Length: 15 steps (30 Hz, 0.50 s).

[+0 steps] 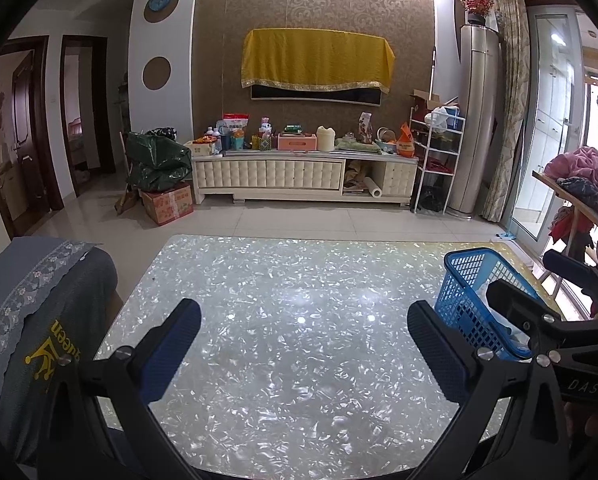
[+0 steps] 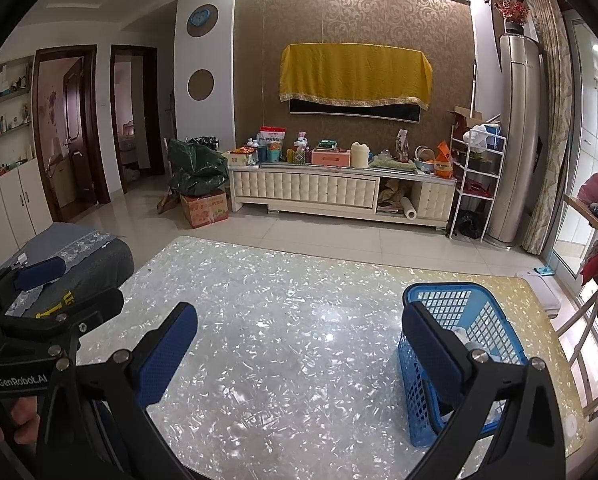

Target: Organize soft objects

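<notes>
Your 2 tongs, left gripper (image 1: 303,350) and right gripper (image 2: 299,346), gape wide, empty, above the table (image 1: 283,280). Next: reach the cushion (image 1: 39,320) for the basket (image 2: 479,320).

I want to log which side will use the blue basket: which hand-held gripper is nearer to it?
Right. The right hand-held gripper has one finger right against the blue basket; the left hand-held gripper sits further left, over the bare table.

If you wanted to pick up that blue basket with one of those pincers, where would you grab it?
Probably the blue basket by its top rim, coming down from above with the right gripper: it stands upright and open-topped, and the thin lattice wall fits between open jaws.
</notes>
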Tool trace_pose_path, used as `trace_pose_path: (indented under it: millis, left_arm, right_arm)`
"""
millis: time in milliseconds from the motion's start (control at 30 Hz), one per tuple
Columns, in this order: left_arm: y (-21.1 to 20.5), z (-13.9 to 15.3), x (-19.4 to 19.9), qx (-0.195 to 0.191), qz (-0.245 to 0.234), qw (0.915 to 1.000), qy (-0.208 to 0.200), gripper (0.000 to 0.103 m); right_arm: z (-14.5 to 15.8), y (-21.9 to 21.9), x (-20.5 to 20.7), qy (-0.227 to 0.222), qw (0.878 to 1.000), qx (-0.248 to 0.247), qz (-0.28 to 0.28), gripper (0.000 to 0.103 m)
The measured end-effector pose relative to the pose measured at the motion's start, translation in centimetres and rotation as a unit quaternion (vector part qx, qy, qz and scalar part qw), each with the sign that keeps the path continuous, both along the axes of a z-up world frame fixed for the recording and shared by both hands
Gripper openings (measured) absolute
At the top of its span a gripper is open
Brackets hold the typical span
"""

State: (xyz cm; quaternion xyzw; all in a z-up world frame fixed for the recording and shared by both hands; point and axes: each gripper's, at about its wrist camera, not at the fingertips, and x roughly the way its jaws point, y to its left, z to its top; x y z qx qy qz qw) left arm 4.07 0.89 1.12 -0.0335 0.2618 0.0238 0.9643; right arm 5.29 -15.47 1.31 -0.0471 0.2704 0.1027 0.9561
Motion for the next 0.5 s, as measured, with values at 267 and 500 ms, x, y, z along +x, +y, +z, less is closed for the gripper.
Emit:
trace_pose_path:
  millis: [267, 500]
  left_arm:
    - [-0.11, 0.16, -0.38, 0.005, -0.002, 1.0000, -0.002, 0.103]
    - [-0.18, 0.24, -0.46, 0.003, 0.000, 1.0000, -0.001, 0.103]
  right_arm:
    - [0.06, -0.13, 0.02, 0.001, 1.000, 0.000, -0.001, 0.102]
    - [0.14, -0.14, -0.22, 0.002, 1.000, 0.001, -0.004, 0.102]
